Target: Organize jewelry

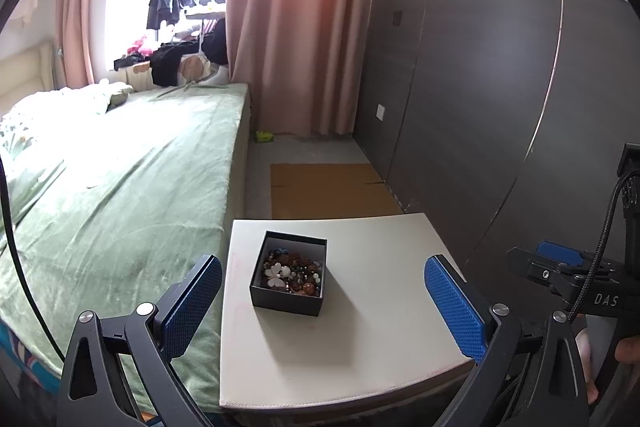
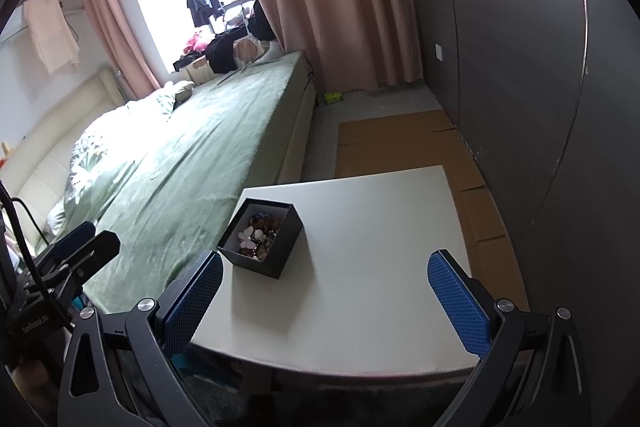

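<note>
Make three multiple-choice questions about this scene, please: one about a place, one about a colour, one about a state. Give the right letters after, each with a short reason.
1. Where does the small black open-topped jewelry box stand?
A. on the green bed cover
B. on the white square table
C. on the brown cardboard on the floor

2. What colour are the ribbed pads on the gripper fingers?
A. red
B. yellow
C. blue

3. In what state are the two grippers?
A. both open and holding nothing
B. left shut on the box
C. right shut on a necklace

Answers:
1. B: the box rests on the white square table, toward its edge next to the green bed cover.
2. C: the pads are blue in both wrist views.
3. A: the left gripper and the right gripper each show their fingers wide apart with nothing between them.
</note>
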### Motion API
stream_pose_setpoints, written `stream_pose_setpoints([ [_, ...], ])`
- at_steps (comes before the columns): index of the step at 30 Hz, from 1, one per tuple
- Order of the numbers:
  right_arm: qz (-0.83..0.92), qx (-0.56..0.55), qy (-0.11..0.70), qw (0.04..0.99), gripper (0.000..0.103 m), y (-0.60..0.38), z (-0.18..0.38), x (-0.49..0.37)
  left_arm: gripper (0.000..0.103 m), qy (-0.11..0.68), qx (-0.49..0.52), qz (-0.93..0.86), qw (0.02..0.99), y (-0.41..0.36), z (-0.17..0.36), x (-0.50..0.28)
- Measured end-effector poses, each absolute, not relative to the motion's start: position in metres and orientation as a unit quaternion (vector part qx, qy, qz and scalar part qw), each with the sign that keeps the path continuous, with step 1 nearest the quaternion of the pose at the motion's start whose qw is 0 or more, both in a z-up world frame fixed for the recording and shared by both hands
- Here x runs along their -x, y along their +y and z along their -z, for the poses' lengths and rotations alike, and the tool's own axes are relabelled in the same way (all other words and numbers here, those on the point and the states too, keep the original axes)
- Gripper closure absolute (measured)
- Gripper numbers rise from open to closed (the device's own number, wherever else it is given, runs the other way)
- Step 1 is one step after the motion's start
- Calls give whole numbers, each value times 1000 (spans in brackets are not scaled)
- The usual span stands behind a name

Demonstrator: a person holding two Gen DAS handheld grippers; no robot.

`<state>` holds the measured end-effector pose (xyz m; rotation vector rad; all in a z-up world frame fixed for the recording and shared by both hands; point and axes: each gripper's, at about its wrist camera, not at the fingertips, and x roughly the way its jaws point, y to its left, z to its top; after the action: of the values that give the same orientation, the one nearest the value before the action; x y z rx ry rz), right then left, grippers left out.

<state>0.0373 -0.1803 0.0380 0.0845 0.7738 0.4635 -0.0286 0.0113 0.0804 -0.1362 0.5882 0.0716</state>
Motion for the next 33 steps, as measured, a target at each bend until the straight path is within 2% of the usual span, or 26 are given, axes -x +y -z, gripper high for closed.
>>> stream_pose_setpoints([
  [33, -228, -25, 376, 898, 0, -173, -35, -37, 2, 293, 75, -37, 953, 9, -77, 26],
])
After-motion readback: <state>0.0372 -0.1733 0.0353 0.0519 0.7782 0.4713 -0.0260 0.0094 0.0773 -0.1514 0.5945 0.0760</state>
